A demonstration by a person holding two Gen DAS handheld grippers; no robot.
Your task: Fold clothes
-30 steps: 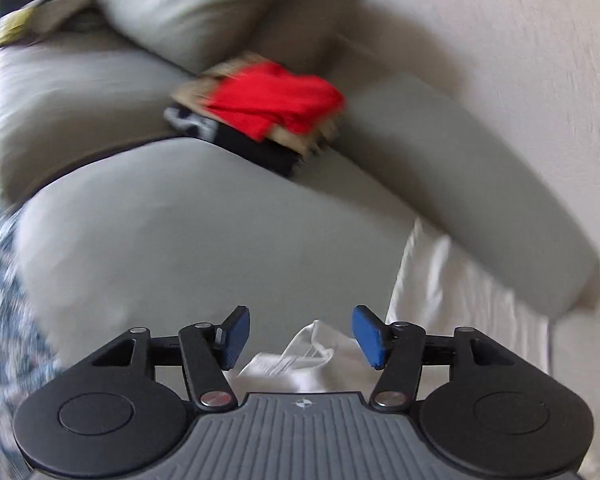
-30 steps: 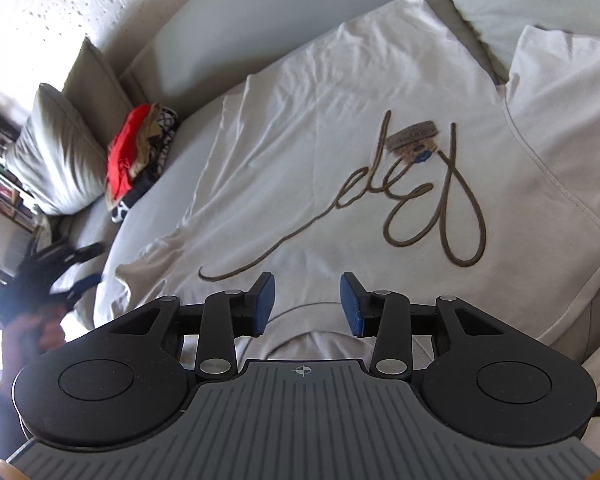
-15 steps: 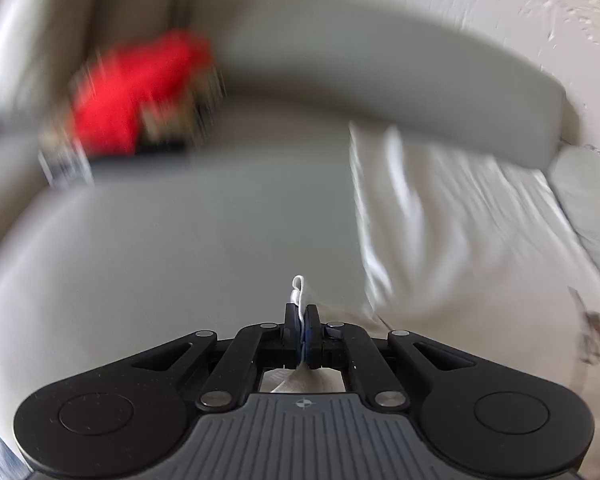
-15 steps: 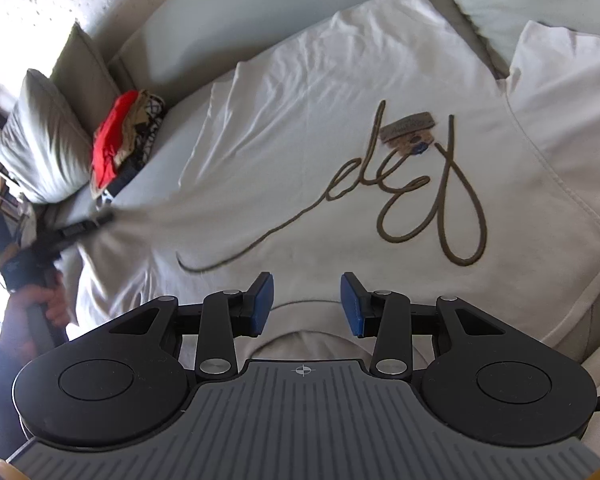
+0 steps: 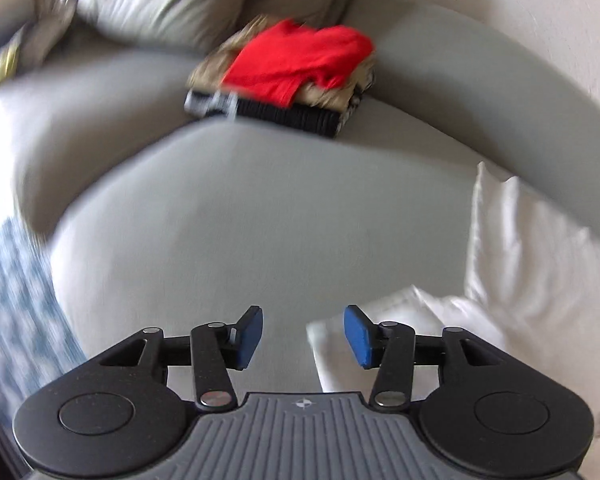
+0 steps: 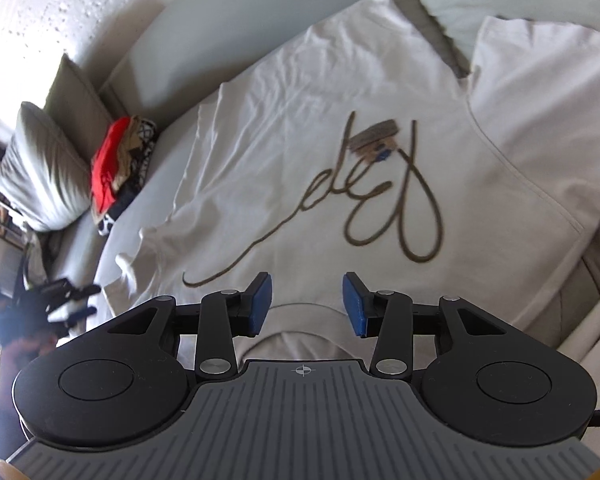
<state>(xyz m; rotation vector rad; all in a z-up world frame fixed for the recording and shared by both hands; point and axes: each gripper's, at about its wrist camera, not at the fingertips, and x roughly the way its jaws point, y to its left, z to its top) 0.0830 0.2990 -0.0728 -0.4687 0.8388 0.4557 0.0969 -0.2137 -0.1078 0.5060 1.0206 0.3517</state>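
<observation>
White shirt (image 6: 340,128) lies limp and light on the sofa (image 5: 260,220); left tongs (image 5: 303,336) opening, right tongs (image 6: 306,305) opening, both empty. Hem corners look the likeliest hold.

White T-shirt (image 6: 340,128), brown script print, spread flat on sofa.

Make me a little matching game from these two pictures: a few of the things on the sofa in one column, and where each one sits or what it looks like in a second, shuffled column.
Things:
1. white T-shirt
2. red garment
3. grey pillow
4. left hand-held gripper

Descriptions:
A. on top of a stack of folded clothes
B. jaws opening, nothing clamped between them, shirt corner just beside it
C. spread flat on the seat, brown looping script across it
D. propped at the far end of the sofa, beyond the clothes stack

Pairs: 1-C, 2-A, 3-D, 4-B
</observation>
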